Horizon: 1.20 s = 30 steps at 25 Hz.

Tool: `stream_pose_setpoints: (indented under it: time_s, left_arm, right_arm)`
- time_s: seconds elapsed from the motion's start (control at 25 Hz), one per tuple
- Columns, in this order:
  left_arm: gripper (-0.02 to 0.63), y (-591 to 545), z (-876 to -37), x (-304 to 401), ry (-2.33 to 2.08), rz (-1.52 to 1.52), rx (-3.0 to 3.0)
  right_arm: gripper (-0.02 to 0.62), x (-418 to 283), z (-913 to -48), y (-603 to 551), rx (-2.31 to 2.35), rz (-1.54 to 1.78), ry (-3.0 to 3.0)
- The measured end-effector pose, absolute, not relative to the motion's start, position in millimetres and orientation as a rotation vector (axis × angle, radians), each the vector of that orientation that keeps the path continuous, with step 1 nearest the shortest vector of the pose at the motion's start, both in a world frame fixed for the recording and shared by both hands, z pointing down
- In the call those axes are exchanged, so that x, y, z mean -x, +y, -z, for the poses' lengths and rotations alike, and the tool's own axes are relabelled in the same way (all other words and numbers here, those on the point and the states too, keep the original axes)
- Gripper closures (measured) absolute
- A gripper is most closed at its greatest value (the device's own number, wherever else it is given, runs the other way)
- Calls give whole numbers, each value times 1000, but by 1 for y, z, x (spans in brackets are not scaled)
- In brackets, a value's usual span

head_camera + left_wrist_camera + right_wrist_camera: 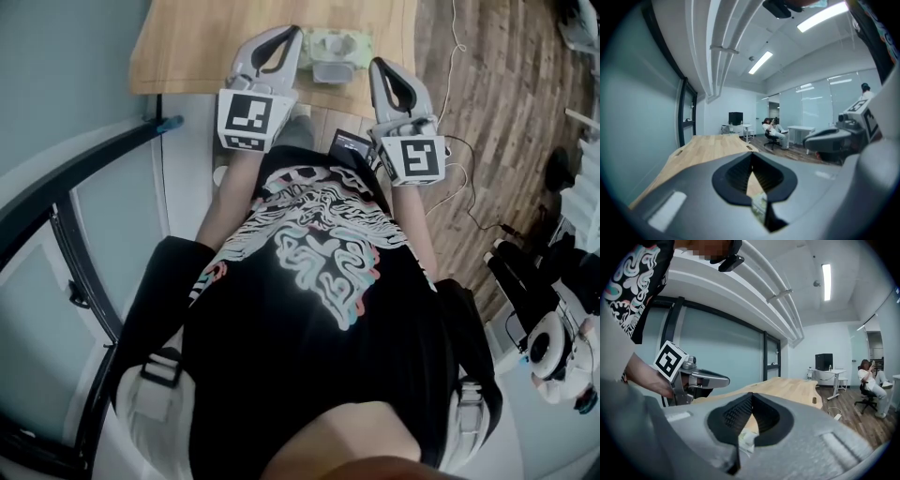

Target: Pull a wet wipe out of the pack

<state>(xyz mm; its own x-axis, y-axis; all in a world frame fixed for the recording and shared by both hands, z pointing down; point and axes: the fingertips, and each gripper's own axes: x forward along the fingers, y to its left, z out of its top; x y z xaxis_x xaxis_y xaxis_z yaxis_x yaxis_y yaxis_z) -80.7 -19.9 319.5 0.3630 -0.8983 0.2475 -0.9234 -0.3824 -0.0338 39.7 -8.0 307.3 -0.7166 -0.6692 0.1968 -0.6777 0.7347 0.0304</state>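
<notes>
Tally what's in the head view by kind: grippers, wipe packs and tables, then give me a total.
Grippers: 2, the left gripper and the right gripper, both shut and empty
Wet wipe pack: 1
Wooden table: 1
Total: 4

Colours noted
Pack (352, 42) pale green; table (187, 47) light wood; left gripper (294, 32) and right gripper (376, 65) grey; shirt (328, 253) black, pale swirls.

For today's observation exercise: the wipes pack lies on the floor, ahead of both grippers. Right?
No. The wipes pack lies on the wooden table, not the floor, ahead of the left gripper and right gripper; the head view shows it.
</notes>
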Motion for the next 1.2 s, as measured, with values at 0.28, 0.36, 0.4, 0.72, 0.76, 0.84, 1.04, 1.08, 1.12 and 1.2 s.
stream_pose_setpoints:
  time_s: [0.28, 0.36, 0.4, 0.72, 0.76, 0.84, 1.04, 1.08, 1.12, 1.2]
  left_arm:
    - [618, -43, -333, 94, -1616, -358, -2507]
    - [618, -46, -339, 95, -1583, -361, -2509]
    - [618, -48, -343, 95, -1563, -360, -2513]
    - [618, -58, -374, 94, -1459, -389, -2509]
    - [618, -59, -376, 94, -1449, -394, -2507]
    - [618, -61, -382, 90, -1425, -407, -2508]
    - [618, -66, -396, 80, -1373, -436, -2510]
    - [618, -66, -399, 78, -1365, -441, -2509]
    - [618, -67, -402, 77, -1356, -447, -2509]
    - [618, -69, -408, 75, -1341, -457, -2504]
  right_arm:
    - [597, -25, -324, -25, -1142, -136, -2674]
    - [596, -20, -330, -25, -1125, -129, -2673]
    - [597, -18, -334, -28, -1130, -132, -2659]
    - [595, -3, -373, -29, -1063, -225, -2596]
    - [595, 0, -377, -28, -1047, -236, -2596]
    - [595, 3, -383, -29, -1025, -255, -2589]
    - [595, 6, -401, -32, -974, -234, -2547]
    - [595, 6, -406, -32, -962, -235, -2536]
    - [595, 7, -410, -32, -953, -241, -2529]
    - [595, 7, -416, -34, -948, -252, -2526]
